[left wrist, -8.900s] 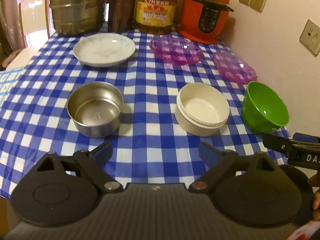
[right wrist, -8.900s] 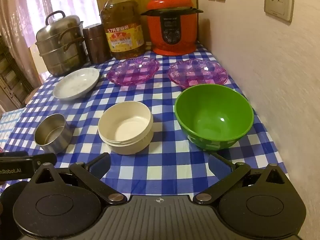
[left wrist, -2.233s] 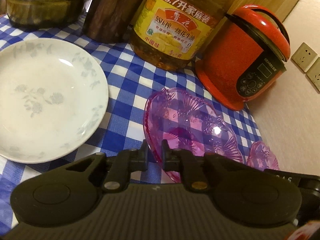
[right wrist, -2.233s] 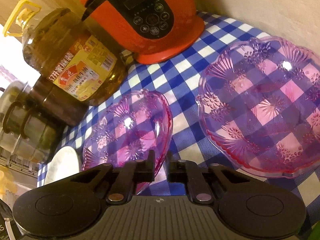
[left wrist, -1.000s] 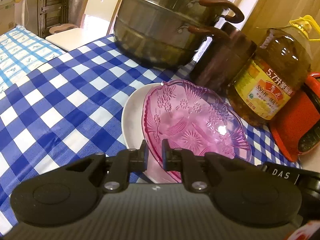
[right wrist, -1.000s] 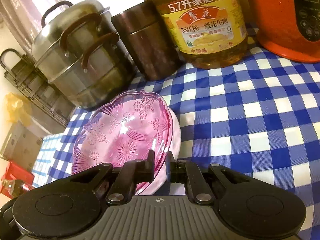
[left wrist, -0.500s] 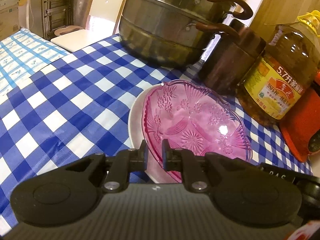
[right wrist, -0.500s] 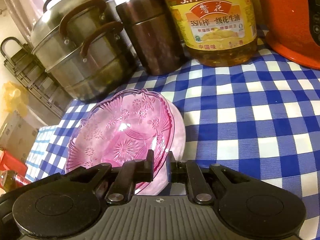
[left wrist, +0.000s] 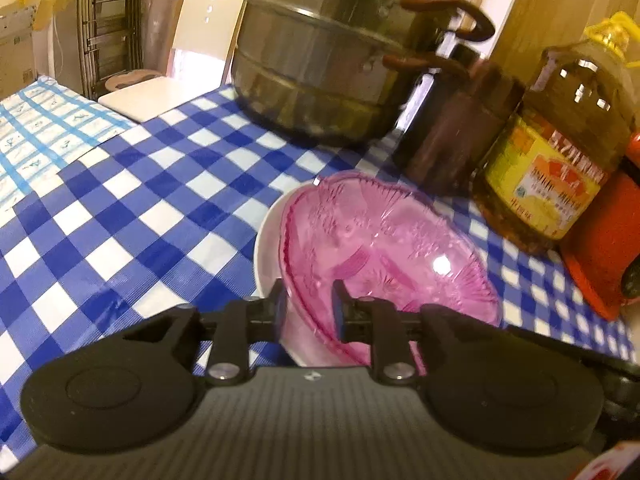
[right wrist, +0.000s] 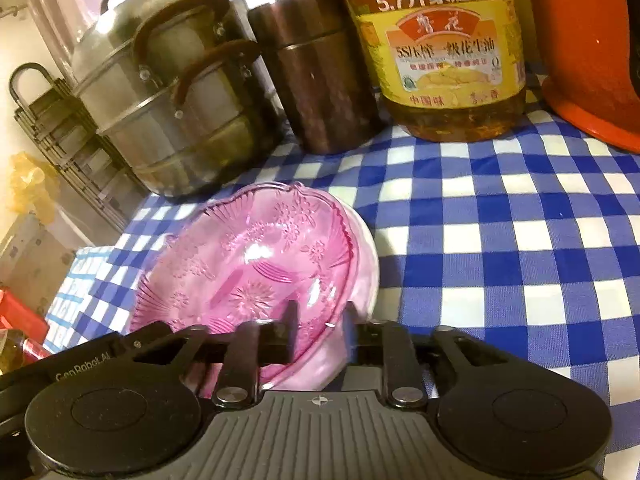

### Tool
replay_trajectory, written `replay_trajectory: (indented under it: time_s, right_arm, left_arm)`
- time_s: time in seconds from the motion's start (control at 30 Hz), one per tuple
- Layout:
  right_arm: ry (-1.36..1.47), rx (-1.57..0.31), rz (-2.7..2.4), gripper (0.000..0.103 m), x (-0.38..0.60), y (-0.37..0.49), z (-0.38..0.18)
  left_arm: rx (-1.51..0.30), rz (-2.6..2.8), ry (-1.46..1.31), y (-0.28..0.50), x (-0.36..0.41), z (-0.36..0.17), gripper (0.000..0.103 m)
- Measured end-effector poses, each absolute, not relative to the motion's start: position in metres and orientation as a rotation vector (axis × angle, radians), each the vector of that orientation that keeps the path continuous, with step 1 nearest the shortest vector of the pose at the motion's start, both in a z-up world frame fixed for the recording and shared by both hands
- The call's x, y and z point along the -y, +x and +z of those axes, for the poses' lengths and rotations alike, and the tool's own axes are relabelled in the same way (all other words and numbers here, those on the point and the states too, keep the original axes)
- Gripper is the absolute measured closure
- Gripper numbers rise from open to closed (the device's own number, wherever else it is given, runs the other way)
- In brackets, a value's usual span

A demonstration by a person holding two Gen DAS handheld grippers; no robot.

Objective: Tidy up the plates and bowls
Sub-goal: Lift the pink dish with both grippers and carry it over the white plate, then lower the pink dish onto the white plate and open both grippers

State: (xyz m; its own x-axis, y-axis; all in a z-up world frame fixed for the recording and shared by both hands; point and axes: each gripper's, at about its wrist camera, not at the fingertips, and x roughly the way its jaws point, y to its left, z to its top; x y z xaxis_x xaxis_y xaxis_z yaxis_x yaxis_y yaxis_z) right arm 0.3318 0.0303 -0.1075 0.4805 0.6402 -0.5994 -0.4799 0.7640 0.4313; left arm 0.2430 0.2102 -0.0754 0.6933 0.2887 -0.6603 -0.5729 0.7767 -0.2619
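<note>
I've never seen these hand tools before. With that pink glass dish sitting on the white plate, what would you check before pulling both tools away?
1. Pink dish resting on the white plate: ok, it sits inside the plate, though tilted.
2. Left gripper let go: ok, its fingers have just been opening, and the dish rim lies between them unpinched.
3. Right gripper let go: ok, its fingers have just been opening too, the rim loose between them.
4. Dish settled and still: cannot tell; its edges look blurred.
5. Room behind the plate: ok, the steamer pot, brown canister and oil bottle stand apart from it.
</note>
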Motion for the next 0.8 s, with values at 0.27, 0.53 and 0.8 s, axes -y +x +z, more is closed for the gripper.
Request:
replay_trajectory:
  time_s: [0.27, 0.53, 0.8]
  right_arm:
    - [0.249, -0.766, 0.670, 0.060, -0.022, 0.332, -0.097]
    - [0.276, -0.725, 0.640, 0.059, -0.003, 0.328, -0.081]
    - [0.306, -0.708, 0.544, 0.059, 0.042, 0.311, -0.069]
  left_arm:
    - [-0.583, 0.526, -0.479, 0.237, -0.212, -0.066, 0.080]
    - [-0.519, 0.530, -0.407, 0.231, -0.200, -0.049, 0.078]
    - [-0.519, 0.431, -0.398, 0.235, -0.170, -0.036, 0.076]
